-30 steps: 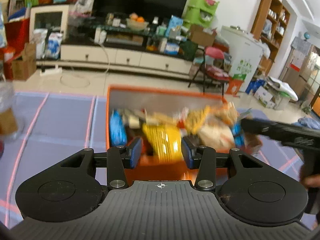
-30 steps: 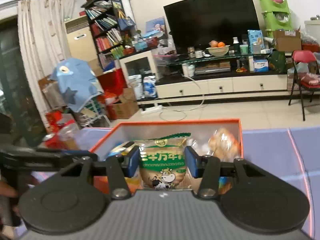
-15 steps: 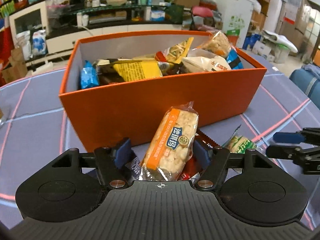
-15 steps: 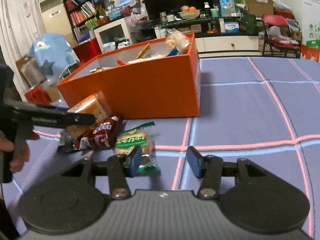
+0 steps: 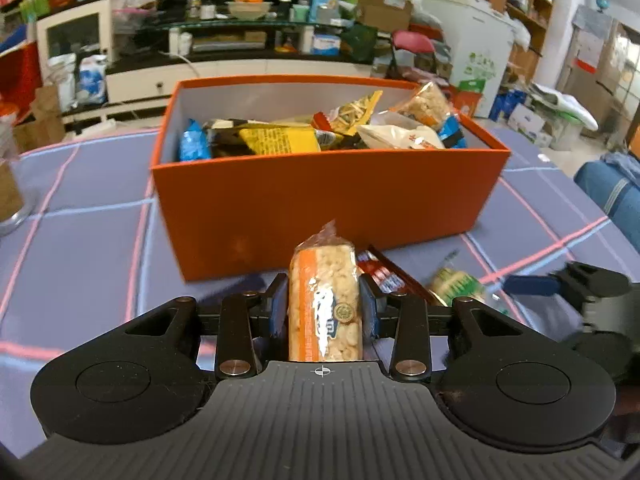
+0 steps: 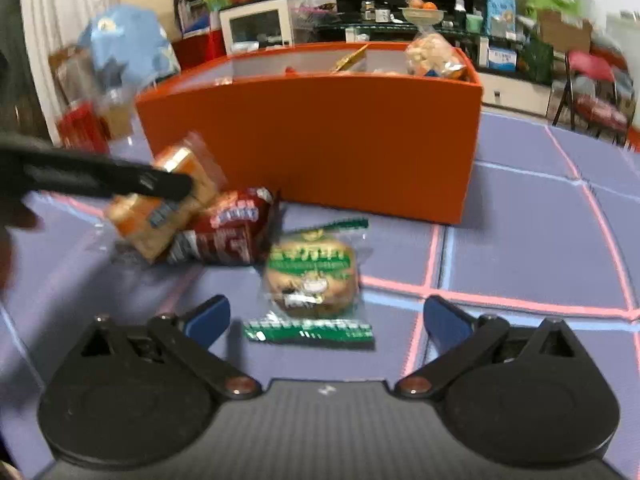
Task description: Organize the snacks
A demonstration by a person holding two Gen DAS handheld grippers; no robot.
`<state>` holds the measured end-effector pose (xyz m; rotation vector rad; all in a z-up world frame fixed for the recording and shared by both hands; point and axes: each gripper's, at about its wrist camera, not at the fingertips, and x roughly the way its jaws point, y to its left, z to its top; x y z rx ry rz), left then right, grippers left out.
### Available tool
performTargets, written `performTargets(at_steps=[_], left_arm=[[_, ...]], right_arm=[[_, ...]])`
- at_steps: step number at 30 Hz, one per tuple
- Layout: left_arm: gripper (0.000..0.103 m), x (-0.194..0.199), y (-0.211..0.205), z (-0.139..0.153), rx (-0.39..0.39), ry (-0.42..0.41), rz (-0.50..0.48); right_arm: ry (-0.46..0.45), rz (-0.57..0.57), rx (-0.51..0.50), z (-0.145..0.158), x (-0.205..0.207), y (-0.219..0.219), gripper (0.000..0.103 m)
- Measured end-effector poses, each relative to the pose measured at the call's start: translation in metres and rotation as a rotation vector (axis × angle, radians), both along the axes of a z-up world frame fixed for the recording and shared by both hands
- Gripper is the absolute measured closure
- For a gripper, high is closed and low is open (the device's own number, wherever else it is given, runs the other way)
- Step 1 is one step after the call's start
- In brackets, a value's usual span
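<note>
- The left gripper [image 5: 323,310] holds the rice-puff bar [image 5: 324,304] between its two blue pads [image 5: 276,312]; the fingers are narrow and press both long sides of the packet.
- The bar stands nearly upright in this grip, its crimped end pointing up, just in front of the near wall of the orange box [image 5: 320,196].
- In the right wrist view the same bar [image 6: 160,204] shows tilted under the dark finger of the left gripper [image 6: 120,178], beside the red wrapper.
- The orange box stands on the purple tablecloth [image 5: 80,216] with pink lines, around the middle of the tabletop, and it is full of snack packets [image 5: 280,140], yellow, blue and white ones.
- The right gripper [image 6: 326,320] has its fingers wide apart and holds nothing; it hangs low over the cloth.
- The green-wrapped cake [image 6: 312,280] lies flat on the cloth between these wide fingers, near their tips, and I cannot tell if a pad touches it.
- The red wrapper [image 6: 228,228] lies on the cloth just left of the green cake, in front of the box wall [image 6: 320,140].
- From the left wrist view the red wrapper [image 5: 384,276] and the green cake [image 5: 458,286] lie to the right of the held bar, and the blue pad of the right gripper [image 5: 528,285] shows near the cake.
</note>
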<state>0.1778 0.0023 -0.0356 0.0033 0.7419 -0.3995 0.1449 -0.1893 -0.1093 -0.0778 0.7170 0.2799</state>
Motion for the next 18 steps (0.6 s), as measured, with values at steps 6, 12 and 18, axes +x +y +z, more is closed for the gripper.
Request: performTargets(at_steps=[6,12,18], left_arm=[[0.093,-0.052,0.011,-0.011,-0.009,0.089,0.036],[0.079,-0.056,0.008,-0.026,-0.01,0.098,0.029],[0.032,-0.049,0.013,-0.029,-0.016,0.106,0.075]], right_arm=[[0.014,-0.008,-0.025,0.0,-0.009,-0.004,0.001],[0.002,-0.017,0.045,0.014,0.011,0.001,0.001],[0.011,0.016,-0.012,0.009,0.012,0.005,0.044]])
